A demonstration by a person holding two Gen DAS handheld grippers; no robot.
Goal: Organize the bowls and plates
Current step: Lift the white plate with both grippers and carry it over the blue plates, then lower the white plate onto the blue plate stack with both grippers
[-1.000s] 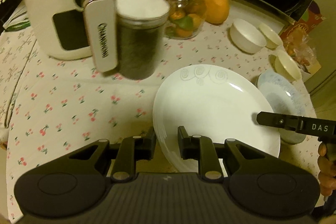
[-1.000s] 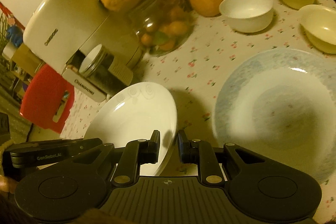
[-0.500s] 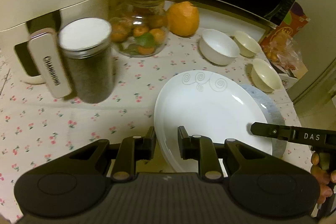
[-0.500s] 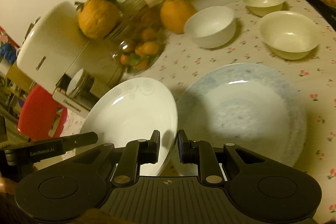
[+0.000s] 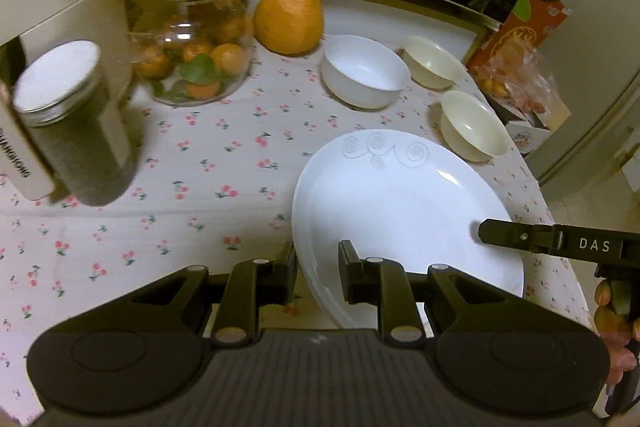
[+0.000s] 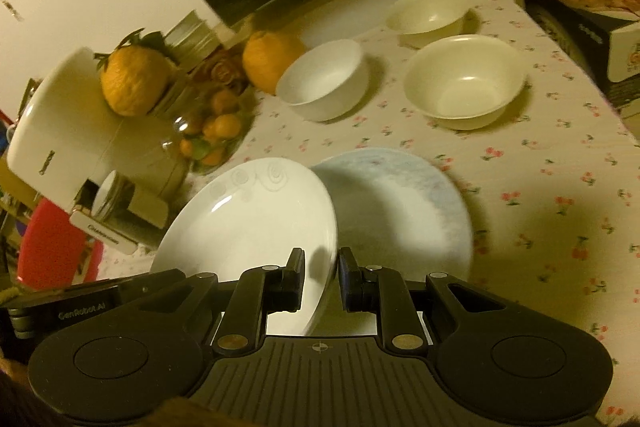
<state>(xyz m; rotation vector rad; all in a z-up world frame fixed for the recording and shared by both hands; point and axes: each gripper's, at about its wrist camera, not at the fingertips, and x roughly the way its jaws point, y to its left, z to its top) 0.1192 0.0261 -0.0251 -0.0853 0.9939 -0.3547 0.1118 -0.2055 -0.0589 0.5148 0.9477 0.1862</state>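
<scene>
2 tongs, the left tongs (image 5: 318, 267) and the right tongs (image 6: 322, 275), are both clamped on opposite rims of the round white plate with swirl marks (image 5: 400, 203). It is held tilted over the pale blue round plate (image 6: 412, 203) on the flowered bench (image 6: 552, 187), near 3 bowls.
</scene>
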